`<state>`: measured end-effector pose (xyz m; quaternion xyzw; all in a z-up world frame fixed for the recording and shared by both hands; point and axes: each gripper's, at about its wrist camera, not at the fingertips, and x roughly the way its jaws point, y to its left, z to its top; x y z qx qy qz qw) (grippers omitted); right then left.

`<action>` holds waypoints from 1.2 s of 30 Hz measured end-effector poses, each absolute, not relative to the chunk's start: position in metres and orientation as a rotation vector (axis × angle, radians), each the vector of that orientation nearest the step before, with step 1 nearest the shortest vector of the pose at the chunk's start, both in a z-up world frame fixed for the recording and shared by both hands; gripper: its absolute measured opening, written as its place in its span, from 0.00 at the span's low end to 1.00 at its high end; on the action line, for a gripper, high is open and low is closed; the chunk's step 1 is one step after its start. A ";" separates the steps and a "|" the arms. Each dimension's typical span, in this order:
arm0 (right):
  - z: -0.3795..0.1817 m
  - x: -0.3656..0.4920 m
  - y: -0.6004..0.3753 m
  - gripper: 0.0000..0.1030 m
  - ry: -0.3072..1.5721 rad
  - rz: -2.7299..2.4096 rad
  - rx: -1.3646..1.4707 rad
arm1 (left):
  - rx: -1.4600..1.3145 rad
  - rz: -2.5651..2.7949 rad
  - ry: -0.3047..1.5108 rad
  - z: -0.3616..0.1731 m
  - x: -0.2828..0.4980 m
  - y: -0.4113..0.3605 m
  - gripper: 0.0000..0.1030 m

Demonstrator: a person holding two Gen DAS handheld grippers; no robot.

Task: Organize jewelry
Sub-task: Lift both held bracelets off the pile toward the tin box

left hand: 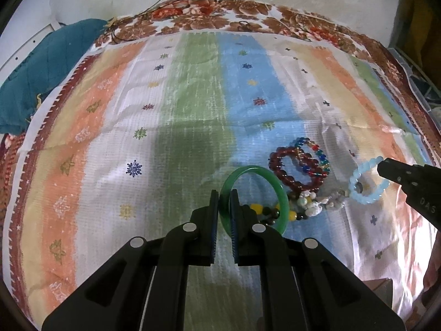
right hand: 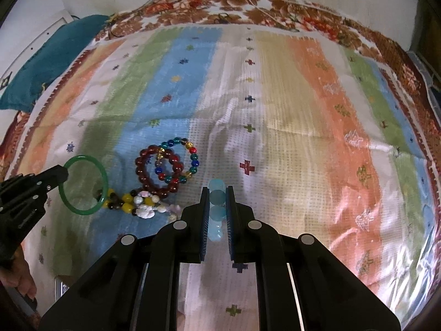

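Left gripper (left hand: 223, 197): closed on the rim of the green bangle (left hand: 284, 201), which stood tilted on edge, its far side beside the yellow-and-dark bead bracelet (left hand: 268, 212).
Right gripper (right hand: 217, 193): clamped across the pale blue bead bracelet (right hand: 216, 197), beads stacked between its jaws; whether it was clear of the cloth I cannot tell.
Why held so: each gripper likely took one piece from the cluster's opposite ends, to draw them apart without tangling.
Remaining pile: dark red bead bracelet (right hand: 158, 169) and multicolour bead bracelet (right hand: 179, 162) overlapped; the white shell bracelet (right hand: 148, 209) lay just beside them.
Surface: striped cloth (right hand: 289, 110) over a floral bedsheet (right hand: 239, 2); it looked like a bed.
Background: teal cushion (left hand: 46, 71) at the far left.
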<state>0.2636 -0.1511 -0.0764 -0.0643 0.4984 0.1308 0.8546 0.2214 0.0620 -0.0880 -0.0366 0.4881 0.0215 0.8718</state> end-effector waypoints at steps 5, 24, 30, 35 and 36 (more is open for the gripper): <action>-0.066 0.252 -0.151 0.12 1.035 0.286 -0.125 | -0.079 0.045 1.005 -0.078 0.215 0.059 0.07; -0.035 0.213 -0.154 0.12 0.967 0.327 -0.102 | -0.073 0.030 0.951 -0.050 0.183 0.046 0.07; -0.022 0.202 -0.156 0.12 0.935 0.345 -0.087 | -0.083 0.026 0.943 -0.044 0.174 0.046 0.07; -0.012 0.191 -0.153 0.12 0.903 0.353 -0.098 | -0.093 0.021 0.936 -0.041 0.166 0.043 0.08; -0.010 0.188 -0.152 0.12 0.898 0.353 -0.102 | -0.095 0.021 0.935 -0.040 0.164 0.043 0.08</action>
